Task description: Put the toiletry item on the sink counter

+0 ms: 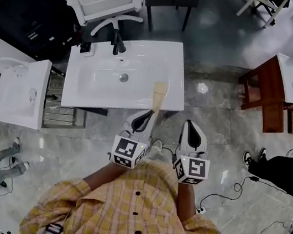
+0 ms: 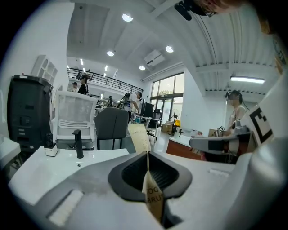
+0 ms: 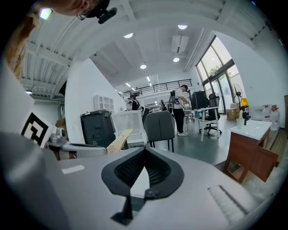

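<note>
While the left gripper [image 1: 148,114] is clamped shut on it, a flat tan paper packet [image 1: 159,94] is held out ahead of the person's yellow checked shirt [image 1: 130,206]. In the head view the packet is seen over the front right part of the white sink counter [image 1: 171,56], to the right of the basin [image 1: 121,78]; whether it touches the counter cannot be told.

In the left gripper view the packet [image 2: 139,136] is pinched edge-on between the dark pads [image 2: 130,173] and sticks out past the jaw tips, tilted slightly to the left. It is long, narrow and thin, pale brown like kraft paper. Dark print is seen on its near end, where only the letters "TOO" and "BRU" can be read, so it is probably a toothbrush sleeve.

A black faucet [image 1: 116,42] is mounted at the back of the counter.

The right gripper [image 1: 191,124] is held just beside the left one, short of the counter's front edge. In its own view the jaws are closed tip to tip and nothing is gripped between them.
</note>
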The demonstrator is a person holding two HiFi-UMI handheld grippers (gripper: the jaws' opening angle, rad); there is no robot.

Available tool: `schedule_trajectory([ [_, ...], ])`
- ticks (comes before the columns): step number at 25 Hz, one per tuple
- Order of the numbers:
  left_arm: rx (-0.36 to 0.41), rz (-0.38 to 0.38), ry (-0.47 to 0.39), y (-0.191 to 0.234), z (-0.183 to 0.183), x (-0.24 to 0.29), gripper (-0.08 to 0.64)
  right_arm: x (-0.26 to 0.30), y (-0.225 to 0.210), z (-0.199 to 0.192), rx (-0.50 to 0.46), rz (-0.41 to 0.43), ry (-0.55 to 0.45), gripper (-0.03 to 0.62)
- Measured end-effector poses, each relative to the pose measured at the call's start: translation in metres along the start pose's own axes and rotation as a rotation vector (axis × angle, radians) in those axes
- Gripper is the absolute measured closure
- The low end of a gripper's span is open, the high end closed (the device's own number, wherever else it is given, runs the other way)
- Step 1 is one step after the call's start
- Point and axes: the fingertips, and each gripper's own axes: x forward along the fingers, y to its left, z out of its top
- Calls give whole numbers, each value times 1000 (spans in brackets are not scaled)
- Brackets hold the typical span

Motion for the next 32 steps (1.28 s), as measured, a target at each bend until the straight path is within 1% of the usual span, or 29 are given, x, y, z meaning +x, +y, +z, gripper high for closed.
schedule_trajectory([
  [9,-40,64,28,15,-3,56,549,22,-20,-13,12,50,34,592],
  [12,-40,78,37,20,-2,75,549,26,-28,-18,17,53,45,592],
  [17,-67,99,53,27,-5,107,549,31,-43,-27,25,49,69,592],
  [20,-90,109,69,33,-11,124,549,33,-47,-32,24,48,79,592],
  [26,-111,120,98,43,-22,149,549,36,-53,-39,22,39,102,592],
  [32,-168,136,165,58,-49,184,549,36,-65,-51,37,21,134,592],
])
